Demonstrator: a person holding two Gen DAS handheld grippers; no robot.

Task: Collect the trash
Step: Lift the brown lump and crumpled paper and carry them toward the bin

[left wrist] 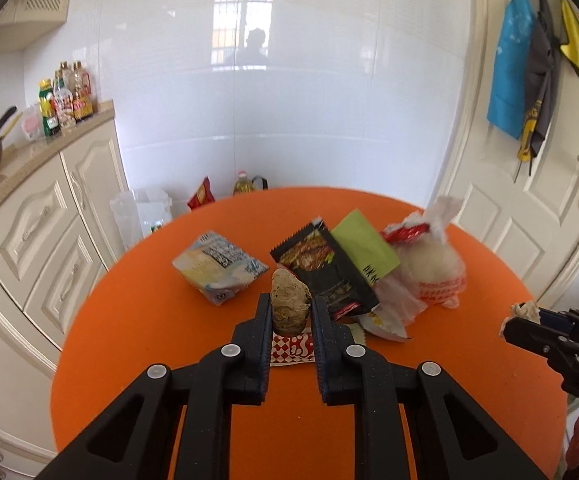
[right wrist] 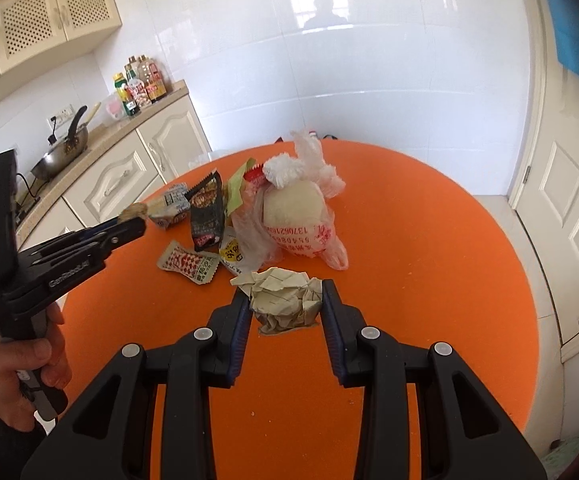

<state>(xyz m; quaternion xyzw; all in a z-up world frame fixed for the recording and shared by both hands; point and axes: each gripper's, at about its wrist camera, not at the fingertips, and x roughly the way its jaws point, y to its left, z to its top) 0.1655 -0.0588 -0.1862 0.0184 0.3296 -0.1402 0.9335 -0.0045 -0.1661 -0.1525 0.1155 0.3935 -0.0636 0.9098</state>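
- Left gripper (right wrist: 139,216) body reads "GenRobot.AI"; plastic bag (right wrist: 309,236) shows upside-down red digits, partly unreadable.
- Left gripper pinches a brownish lump (left wrist: 289,304), perhaps crumpled paper, above the orange table (left wrist: 149,320).
- Right gripper (right wrist: 285,300) clamps a crumpled paper ball (right wrist: 283,300) over the table.

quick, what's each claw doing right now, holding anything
Left claw: closed on a brownish crumpled wad.
Right claw: closed on a crumpled paper ball.

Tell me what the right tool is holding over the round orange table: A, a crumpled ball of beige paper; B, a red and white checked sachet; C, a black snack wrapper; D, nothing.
A: the right tool is closed on the crumpled ball of beige paper, with its pads pressing both sides.
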